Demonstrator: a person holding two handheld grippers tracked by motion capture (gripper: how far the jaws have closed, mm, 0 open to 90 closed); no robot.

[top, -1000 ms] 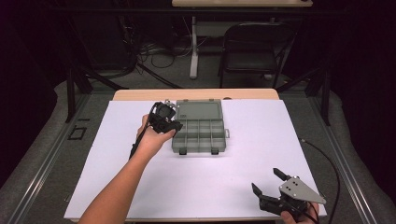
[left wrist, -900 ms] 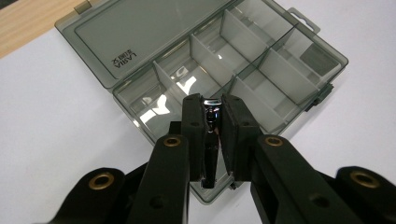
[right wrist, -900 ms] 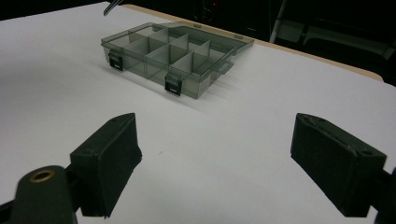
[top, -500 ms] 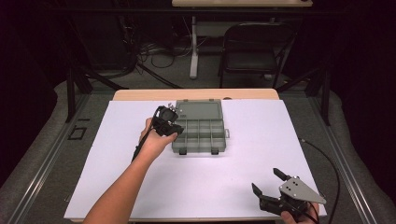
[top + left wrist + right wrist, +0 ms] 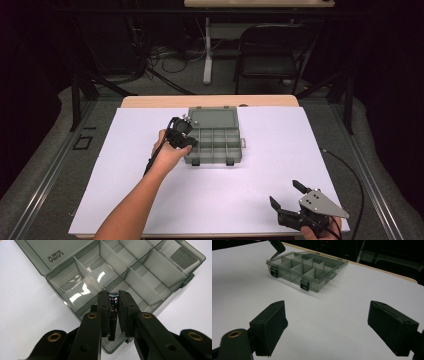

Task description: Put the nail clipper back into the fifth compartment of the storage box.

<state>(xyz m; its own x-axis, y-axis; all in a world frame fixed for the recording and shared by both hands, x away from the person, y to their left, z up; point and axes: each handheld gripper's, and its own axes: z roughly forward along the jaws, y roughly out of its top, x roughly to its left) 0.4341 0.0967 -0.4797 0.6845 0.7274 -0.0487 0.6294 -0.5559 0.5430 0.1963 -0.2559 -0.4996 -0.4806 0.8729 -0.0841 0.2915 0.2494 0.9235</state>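
Nearest the person's edge of the tabletop [image 5: 210, 200], the right hand-held gripper [image 5: 289, 196] is held low with its jaws spread wide and nothing between them; it is judged to be idle in this step. Farther in, the left hand-held gripper [image 5: 113, 305] is seen clamped on a small shiny metal piece [image 5: 113, 315], perhaps a nail clipper, poised over the near-left corner of the organiser box [image 5: 214, 136]. The step in hand is judged to be the placing of that piece into a compartment [image 5: 75, 288] of the box, whose lid [image 5: 212, 118] lies open toward the far side. The next move would call for the piece to be lowered between the dividers, clear of the box wall, before the jaws are parted. A white sheet is spread over the wooden tabletop. Beyond it, a dark room with a folding chair [image 5: 272, 52] and loose cables [image 5: 170, 62] on the floor can be made out.
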